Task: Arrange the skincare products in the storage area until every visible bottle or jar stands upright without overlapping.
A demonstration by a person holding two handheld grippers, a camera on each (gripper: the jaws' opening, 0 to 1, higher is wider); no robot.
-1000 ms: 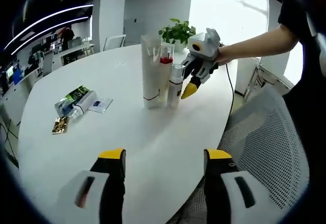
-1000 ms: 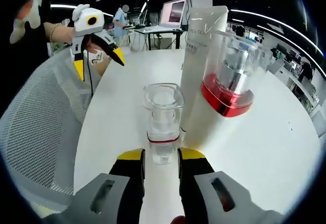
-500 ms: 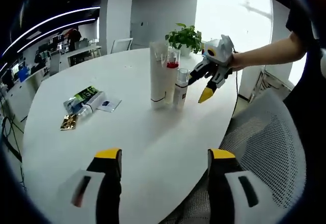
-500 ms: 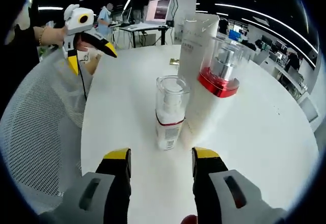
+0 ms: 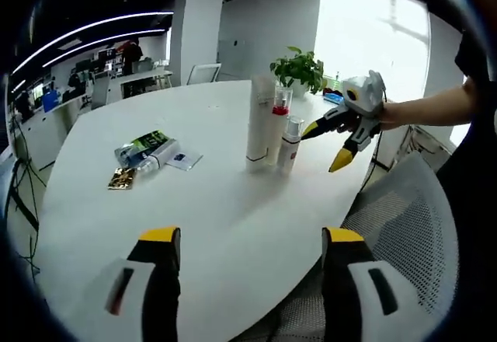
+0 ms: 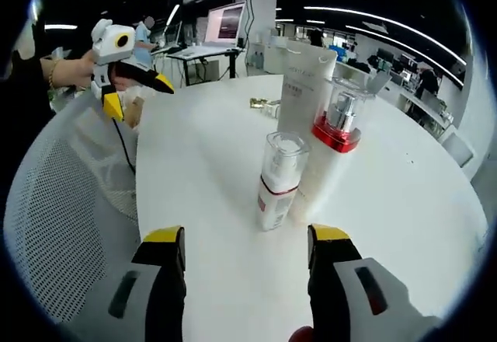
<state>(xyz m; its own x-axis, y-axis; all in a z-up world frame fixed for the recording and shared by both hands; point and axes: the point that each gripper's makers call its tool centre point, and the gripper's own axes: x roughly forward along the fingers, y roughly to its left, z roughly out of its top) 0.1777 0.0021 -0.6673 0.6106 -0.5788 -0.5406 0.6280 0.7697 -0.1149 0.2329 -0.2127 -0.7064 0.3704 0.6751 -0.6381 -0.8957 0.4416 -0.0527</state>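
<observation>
Three products stand upright, close together on the white table (image 5: 225, 218): a tall white tube (image 5: 259, 120), a clear-capped pump bottle with a red band (image 5: 278, 128) and a small clear-capped spray bottle (image 5: 290, 144). The right gripper view has the small bottle (image 6: 277, 180) in front, with the tube (image 6: 304, 97) and the red-banded bottle (image 6: 329, 155) behind it. My right gripper (image 6: 246, 242) is open, a short way back from the small bottle, holding nothing. My left gripper (image 5: 250, 242) is open over the near table edge. A green tube (image 5: 143, 148) lies flat at left.
Beside the green tube lie a small card (image 5: 185, 159) and a gold sachet (image 5: 121, 177). A potted plant (image 5: 299, 66) stands behind the bottles. A mesh chair (image 5: 404, 202) is by the table edge. Desks and monitors fill the background.
My right gripper opened, let go of the small bottle and drew back from it. The left gripper also pulled back, so the bottles look smaller.
</observation>
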